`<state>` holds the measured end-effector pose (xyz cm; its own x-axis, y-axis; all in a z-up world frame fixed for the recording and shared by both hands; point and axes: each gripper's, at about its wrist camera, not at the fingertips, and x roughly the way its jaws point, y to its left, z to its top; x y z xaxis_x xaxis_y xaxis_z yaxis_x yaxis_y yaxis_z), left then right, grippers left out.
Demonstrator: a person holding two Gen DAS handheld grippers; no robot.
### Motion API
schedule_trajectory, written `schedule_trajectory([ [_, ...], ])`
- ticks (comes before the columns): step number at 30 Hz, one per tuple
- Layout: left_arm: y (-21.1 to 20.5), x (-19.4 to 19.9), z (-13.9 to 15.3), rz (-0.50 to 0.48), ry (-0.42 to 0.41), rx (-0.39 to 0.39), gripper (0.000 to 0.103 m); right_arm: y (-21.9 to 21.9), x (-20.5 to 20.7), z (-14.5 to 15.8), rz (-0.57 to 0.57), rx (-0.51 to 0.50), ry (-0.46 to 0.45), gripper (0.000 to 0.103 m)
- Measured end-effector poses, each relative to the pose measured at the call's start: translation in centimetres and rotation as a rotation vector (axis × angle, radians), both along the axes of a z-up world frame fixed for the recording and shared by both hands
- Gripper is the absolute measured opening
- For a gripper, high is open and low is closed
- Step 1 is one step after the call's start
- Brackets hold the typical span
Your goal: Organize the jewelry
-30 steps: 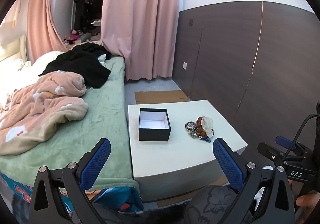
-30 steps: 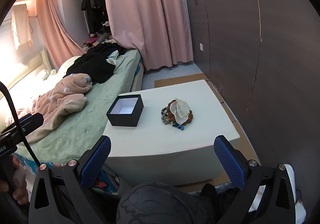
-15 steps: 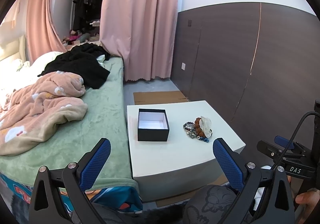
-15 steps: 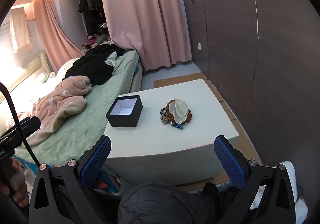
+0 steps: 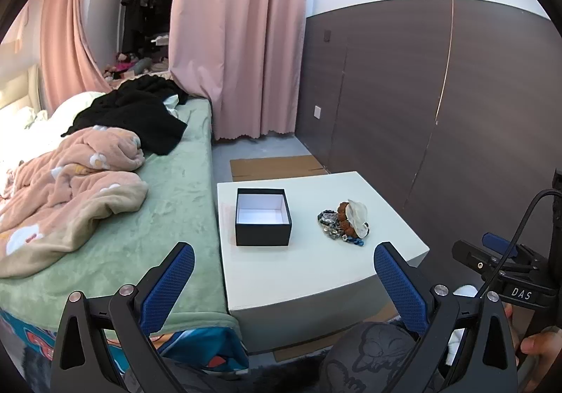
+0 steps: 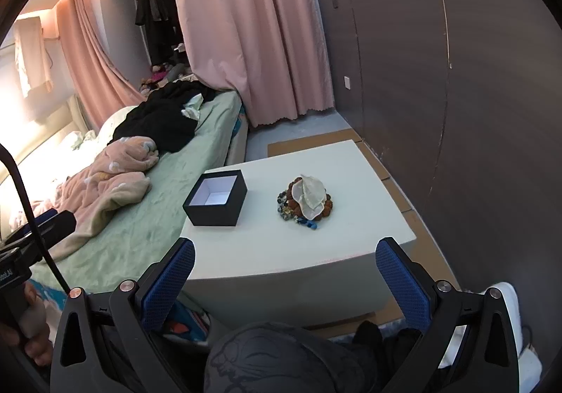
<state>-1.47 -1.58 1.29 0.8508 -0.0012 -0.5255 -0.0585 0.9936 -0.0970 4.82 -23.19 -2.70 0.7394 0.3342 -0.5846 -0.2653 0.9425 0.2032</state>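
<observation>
An open black box with a white inside (image 5: 262, 216) (image 6: 216, 198) stands on a white low table (image 5: 309, 266) (image 6: 316, 245). To its right lies a small heap of jewelry (image 5: 344, 224) (image 6: 305, 203): brown and dark beads with a pale shell-like piece on top. My left gripper (image 5: 283, 278) is open and empty, held back from the table's near edge. My right gripper (image 6: 285, 273) is open and empty, also short of the table. Each gripper shows at the edge of the other's view.
A bed with a green sheet (image 5: 140, 217), a pink blanket (image 5: 70, 182) and black clothes (image 5: 140, 115) runs along the table's left. A dark panelled wall (image 5: 439, 111) is to the right, pink curtains (image 5: 239, 41) behind. Cardboard (image 5: 277, 166) lies on the floor.
Both views have shifted a little; the table and jewelry sit slightly lower and further off in the frames. Both grippers stay open and empty.
</observation>
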Motion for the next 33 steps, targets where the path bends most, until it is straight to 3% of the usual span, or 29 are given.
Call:
schedule_trajectory([
  [33, 1.2, 0.7, 0.5, 0.005, -0.012, -0.029, 0.102, 1.2, 0.9, -0.3, 0.015, 0.0, 0.024, 0.103],
])
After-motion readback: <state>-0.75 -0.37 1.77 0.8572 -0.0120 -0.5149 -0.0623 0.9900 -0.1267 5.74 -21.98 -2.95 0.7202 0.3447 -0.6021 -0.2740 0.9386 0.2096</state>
